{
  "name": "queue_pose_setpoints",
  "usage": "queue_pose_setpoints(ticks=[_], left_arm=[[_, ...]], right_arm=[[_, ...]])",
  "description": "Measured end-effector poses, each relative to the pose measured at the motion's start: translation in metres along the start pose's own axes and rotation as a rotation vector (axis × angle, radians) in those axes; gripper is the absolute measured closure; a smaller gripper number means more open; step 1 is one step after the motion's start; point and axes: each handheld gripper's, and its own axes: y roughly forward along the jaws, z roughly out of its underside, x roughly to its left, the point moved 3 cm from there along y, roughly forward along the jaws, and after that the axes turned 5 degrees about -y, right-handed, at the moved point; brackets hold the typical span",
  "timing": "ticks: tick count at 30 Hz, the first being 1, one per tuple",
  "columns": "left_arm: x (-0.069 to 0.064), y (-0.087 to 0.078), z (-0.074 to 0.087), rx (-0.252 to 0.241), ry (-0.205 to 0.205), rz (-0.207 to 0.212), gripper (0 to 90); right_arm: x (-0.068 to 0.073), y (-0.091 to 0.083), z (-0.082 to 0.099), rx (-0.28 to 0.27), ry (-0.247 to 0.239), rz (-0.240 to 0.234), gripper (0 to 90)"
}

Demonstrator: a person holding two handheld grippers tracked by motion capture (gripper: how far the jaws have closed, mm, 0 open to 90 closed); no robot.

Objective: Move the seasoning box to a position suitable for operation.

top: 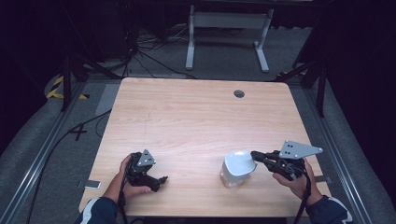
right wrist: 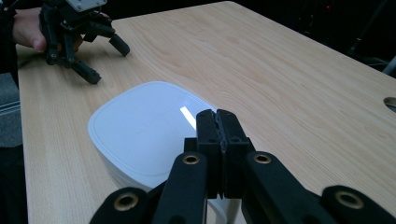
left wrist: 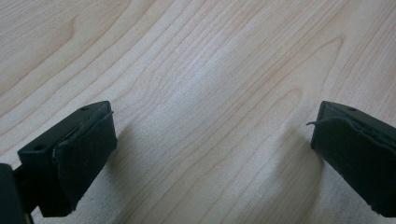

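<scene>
Wood-grain table (top: 187, 116) carries a white-lidded clear container (top: 236, 168), set near the front edge toward the right corner. The right gripper (top: 254, 155) is held level at the lid's right rim, jaws clenched together; whether the lid's edge is pinched cannot be told. The left gripper (top: 161, 181) rests near the front left corner, well apart from the container, jaws released wide over bare wood. A round cable hole (top: 239, 94) is seen near the far edge.
</scene>
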Motion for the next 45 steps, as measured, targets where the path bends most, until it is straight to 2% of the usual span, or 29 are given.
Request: queue_pose_setpoints(ticks=[3, 5, 9, 12, 13, 14, 15, 16, 17, 18, 20, 22, 29, 31, 33, 37, 42, 45], left_arm=[[0.0, 0.0, 0.0, -0.001, -0.001, 0.001, 0.4], [0.0, 0.0, 0.0, -0.001, -0.001, 0.001, 0.4], [0.0, 0.0, 0.0, 0.001, 0.003, 0.002, 0.4], [-0.002, -0.001, -0.002, -0.003, 0.004, 0.0, 2.6], [-0.002, -0.003, -0.003, -0.006, 0.015, 0.006, 7.6], [-0.004, -0.003, -0.005, -0.021, 0.023, 0.001, 19.0], [-0.005, -0.004, -0.006, -0.02, 0.036, 0.003, 25.4], [-0.006, -0.004, -0.007, -0.026, 0.045, 0.014, 26.5], [-0.008, -0.004, -0.009, -0.029, 0.052, 0.04, 31.5], [-0.011, -0.005, -0.011, -0.029, 0.073, 0.055, 42.3], [-0.019, -0.006, -0.018, -0.042, 0.101, 0.066, 47.0], [-0.026, -0.007, -0.027, -0.062, 0.122, 0.091, 56.5], [-0.054, -0.004, -0.063, -0.125, 0.196, 0.154, 80.2], [-0.059, -0.003, -0.067, -0.135, 0.205, 0.163, 83.3], [-0.068, -0.002, -0.078, -0.154, 0.239, 0.181, 85.2], [-0.087, 0.003, -0.097, -0.188, 0.279, 0.218, 87.4], [-0.104, 0.006, -0.116, -0.227, 0.307, 0.241, 87.6], [-0.107, 0.007, -0.12, -0.234, 0.306, 0.252, 88.1]], right_arm=[[0.002, 0.004, 0.0, 0.02, -0.006, 0.0, 89.5], [0.002, 0.003, 0.001, 0.025, -0.005, 0.016, 89.6], [-0.002, 0.002, 0.005, 0.009, 0.034, 0.009, 89.7], [-0.001, 0.002, 0.004, 0.01, 0.028, 0.012, 89.8], [-0.001, 0.002, 0.004, 0.011, 0.02, 0.013, 89.8], [-0.001, 0.002, 0.004, 0.012, 0.025, 0.01, 89.9], [-0.002, 0.002, 0.005, 0.012, 0.028, 0.009, 89.9], [-0.002, 0.002, 0.005, 0.012, 0.031, 0.009, 89.9], [-0.002, 0.002, 0.005, 0.012, 0.028, 0.012, 89.9], [-0.002, 0.002, 0.005, 0.013, 0.025, 0.014, 89.9], [-0.001, 0.002, 0.004, 0.015, 0.021, 0.012, 90.0], [-0.002, 0.002, 0.004, 0.015, 0.018, 0.014, 90.0], [-0.002, 0.003, 0.004, 0.017, 0.012, 0.021, 90.0], [-0.002, 0.003, 0.004, 0.013, 0.015, 0.021, 90.0], [-0.003, 0.003, 0.004, 0.015, 0.016, 0.021, 90.0], [-0.004, 0.003, 0.005, 0.012, 0.017, 0.027, 90.0], [-0.004, 0.004, 0.005, 0.009, 0.02, 0.033, 90.0], [-0.004, 0.004, 0.005, 0.009, 0.026, 0.036, 90.0]])
